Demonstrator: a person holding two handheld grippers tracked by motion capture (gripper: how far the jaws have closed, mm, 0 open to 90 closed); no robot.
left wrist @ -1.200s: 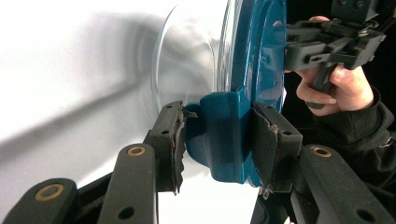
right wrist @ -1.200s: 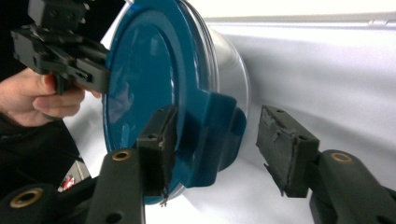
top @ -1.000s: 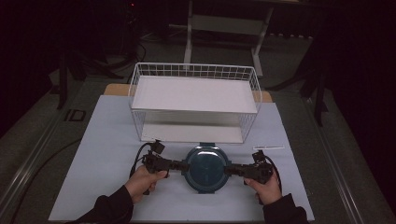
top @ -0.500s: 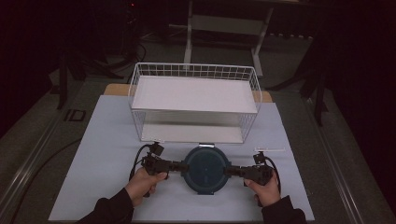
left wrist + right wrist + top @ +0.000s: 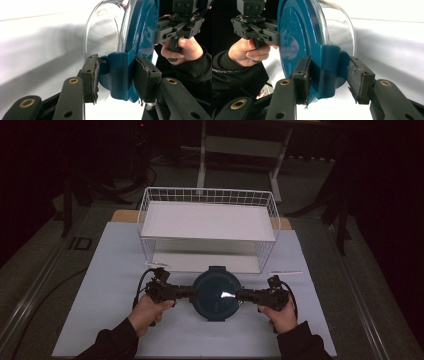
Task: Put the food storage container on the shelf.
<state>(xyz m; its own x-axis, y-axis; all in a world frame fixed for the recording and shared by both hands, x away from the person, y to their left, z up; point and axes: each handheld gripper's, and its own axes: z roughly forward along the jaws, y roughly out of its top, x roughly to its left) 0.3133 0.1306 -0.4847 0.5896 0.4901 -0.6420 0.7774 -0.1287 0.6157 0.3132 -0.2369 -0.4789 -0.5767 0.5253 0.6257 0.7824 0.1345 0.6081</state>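
A round glass container [image 5: 216, 292] with a dark blue lid sits on the white mat, in front of the wire basket. My left gripper [image 5: 192, 293] comes in from the left and is shut on the lid's left clip [image 5: 120, 75]; both pads [image 5: 91, 75] press on it. From the right, my right gripper [image 5: 241, 295] is shut on the opposite clip [image 5: 328, 72], one pad [image 5: 302, 75] on the lid side and the other on the bowl side. In each gripper view the other hand and its gripper [image 5: 178, 25] [image 5: 254, 25] show across the lid.
A white wire basket [image 5: 207, 195] with a white shelf stands just behind the container. The white mat [image 5: 110, 270] covers the table. A thin white stick [image 5: 285, 272] lies at the basket's front right corner. Dark stands and cables are beyond the table.
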